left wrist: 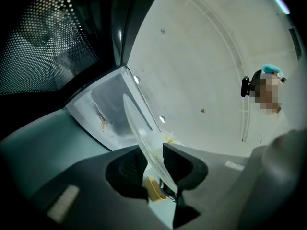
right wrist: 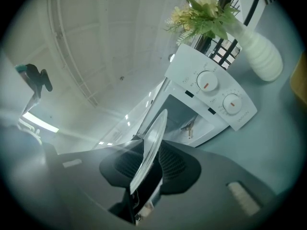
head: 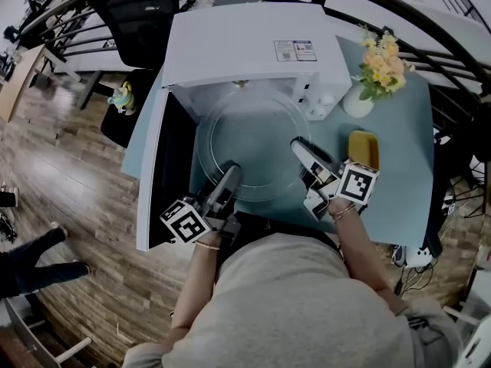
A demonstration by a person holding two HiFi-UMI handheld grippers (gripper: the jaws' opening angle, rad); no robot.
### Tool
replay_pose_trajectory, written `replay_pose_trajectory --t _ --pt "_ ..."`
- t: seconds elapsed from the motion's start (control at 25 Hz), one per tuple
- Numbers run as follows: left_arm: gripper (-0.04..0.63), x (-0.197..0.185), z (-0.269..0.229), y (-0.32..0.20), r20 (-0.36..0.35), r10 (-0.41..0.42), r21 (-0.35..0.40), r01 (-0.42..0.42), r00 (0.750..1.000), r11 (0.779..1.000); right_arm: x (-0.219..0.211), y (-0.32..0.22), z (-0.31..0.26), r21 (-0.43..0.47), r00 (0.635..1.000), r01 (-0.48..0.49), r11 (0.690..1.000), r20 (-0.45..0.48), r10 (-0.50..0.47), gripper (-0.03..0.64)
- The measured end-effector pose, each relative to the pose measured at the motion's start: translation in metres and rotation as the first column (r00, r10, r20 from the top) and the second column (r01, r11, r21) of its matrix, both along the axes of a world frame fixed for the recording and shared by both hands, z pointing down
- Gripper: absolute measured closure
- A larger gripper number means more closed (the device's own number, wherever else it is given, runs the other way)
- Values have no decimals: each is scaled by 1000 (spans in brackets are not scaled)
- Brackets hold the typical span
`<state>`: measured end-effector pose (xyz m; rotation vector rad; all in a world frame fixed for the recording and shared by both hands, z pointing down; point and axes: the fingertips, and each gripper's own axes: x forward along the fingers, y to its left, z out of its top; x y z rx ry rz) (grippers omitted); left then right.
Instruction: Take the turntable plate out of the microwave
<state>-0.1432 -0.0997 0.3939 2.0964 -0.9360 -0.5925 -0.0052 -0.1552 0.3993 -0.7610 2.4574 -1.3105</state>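
- Your left gripper is clamped on the near-left rim of the plate. The glass runs edge-on between its jaws.
- Your right gripper is likewise shut on the rim, at the plate's right side, with the glass pinched between its jaws.
- In the head view the plate hangs about level between the left gripper and the right gripper, just in front of the microwave.
- The plate's far rim lies close to the cavity mouth. I cannot tell whether it has fully cleared the opening.
- The door stands open to the left, just beside your left gripper.
- To the right, on the table, stand a vase and, nearer you, a yellow block just beside your right gripper.
- As I judge it, you are at the carry-out step: the plate is lifted and mostly out, but not yet set down.
- Next, draw both grippers toward you at the same pace, so that neither one twists the glass out of the other's hold.
- Hold the plate level, since it is gripped only by a thin, smooth rim and could slip.
- Once the far rim is clear of the opening, pick a bare patch of table near you and lower the plate flat.
- Mind the yellow block on your right and the door on your left as you go.
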Motion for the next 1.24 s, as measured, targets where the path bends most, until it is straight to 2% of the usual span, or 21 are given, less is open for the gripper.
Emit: replay_pose_trajectory --t 1.24 --pt "486 5 5 -8 3 9 -13 -9 1000 1000 7 -5 9 -15 1000 -28 999 -14 28 494"
